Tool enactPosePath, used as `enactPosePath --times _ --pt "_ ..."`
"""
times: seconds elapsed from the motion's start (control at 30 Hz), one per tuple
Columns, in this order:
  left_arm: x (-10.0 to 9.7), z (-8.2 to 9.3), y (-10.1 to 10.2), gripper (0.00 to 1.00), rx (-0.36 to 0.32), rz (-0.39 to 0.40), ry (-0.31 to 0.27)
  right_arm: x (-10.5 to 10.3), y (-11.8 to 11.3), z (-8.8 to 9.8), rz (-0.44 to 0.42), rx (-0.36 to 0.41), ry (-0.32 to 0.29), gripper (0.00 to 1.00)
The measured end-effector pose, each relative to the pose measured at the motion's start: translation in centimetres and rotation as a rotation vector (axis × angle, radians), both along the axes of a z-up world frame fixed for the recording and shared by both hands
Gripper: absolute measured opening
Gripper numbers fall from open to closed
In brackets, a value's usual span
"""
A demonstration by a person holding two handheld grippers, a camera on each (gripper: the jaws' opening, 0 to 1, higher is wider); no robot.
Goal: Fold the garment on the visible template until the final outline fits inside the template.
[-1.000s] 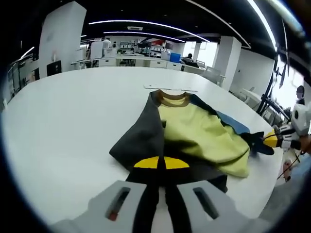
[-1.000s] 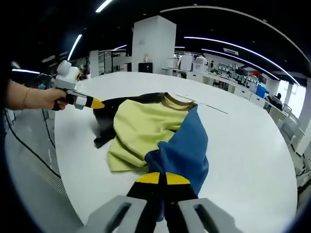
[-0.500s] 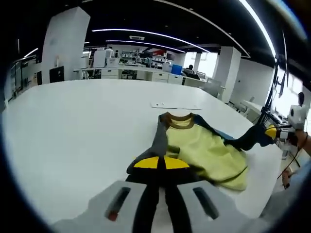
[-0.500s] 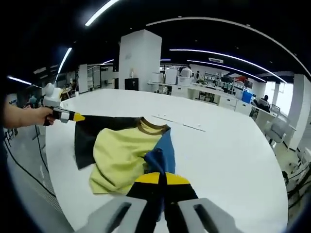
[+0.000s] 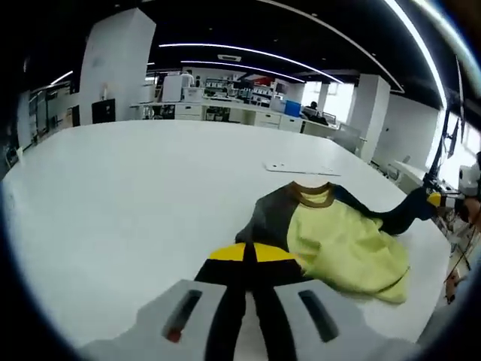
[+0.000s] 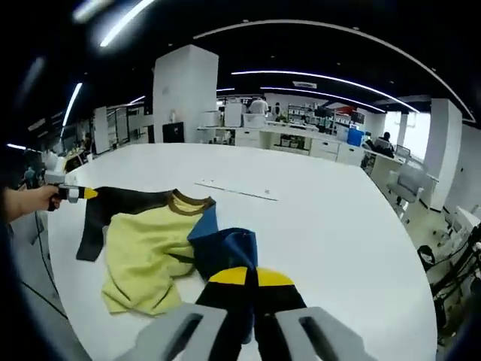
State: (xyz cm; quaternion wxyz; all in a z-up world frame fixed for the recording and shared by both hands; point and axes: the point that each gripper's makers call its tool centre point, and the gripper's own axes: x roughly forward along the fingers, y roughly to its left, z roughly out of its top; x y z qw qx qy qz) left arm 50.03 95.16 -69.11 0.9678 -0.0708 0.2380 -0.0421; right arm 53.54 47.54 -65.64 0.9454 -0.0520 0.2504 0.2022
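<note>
A: Garment? Where is it?

B: T-shirt (image 5: pixel 342 241) with a yellow-green body, brown collar (image 5: pixel 313 197), one dark grey sleeve (image 6: pixel 113 210) and one blue sleeve (image 6: pixel 225 252). It lies bunched on the white table (image 5: pixel 135 188), close to the edge nearest the person, collar pointing toward the table's middle.

A: Left tool?

B: Left gripper (image 5: pixel 249 253) has its yellow-tipped jaws closed down on the dark grey sleeve, fabric pinched between them. In the right gripper view the same gripper (image 6: pixel 79 193) sits at the table's left edge, held by a hand (image 6: pixel 26 201), sleeve stretched out from the collar.

A: Right one?

B: Right gripper (image 6: pixel 251 277) has its jaws clamped narrow on the blue sleeve, cloth bunched right at the tips. In the left gripper view it shows at the far right (image 5: pixel 434 199), with dark cloth drawn up toward it off the table.

A: Template?

B: Thin pale strip (image 6: pixel 237 189) flat on the table just beyond the collar. Can't tell more of an outline.

A: Around it?

B: Open office, desks (image 6: pixel 301 143) with equipment behind the table, big white pillar (image 6: pixel 184 94), ceiling light strips (image 5: pixel 248 54).
</note>
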Motion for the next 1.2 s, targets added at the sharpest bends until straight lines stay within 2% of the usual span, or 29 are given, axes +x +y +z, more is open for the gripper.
enactPosePath --times 0.2,0.33,0.57,0.93,1.2 --pt "1.4 -1.3 1.5 0.00 0.030 0.015 0.030 1.3 -1.7 -1.0 -0.073 0.054 0.035 0.00" --pt "2.4 -2.7 2.1 0.00 0.067 -0.007 0.061 1.9 -3.0 -2.2 -0.158 0.157 0.088 0.00" --pt "3.7 -4.2 2.6 0.00 0.118 -0.030 0.103 2.6 -5.8 -3.4 -0.255 0.199 0.121 0.00" --pt "5.4 -6.7 3.3 0.00 0.224 -0.069 0.183 3.5 -7.9 -5.3 -0.305 0.178 0.151 0.00" --pt "6.7 -7.1 4.7 0.00 0.265 -0.064 0.185 4.3 -9.2 -7.0 -0.340 0.162 0.203 0.00"
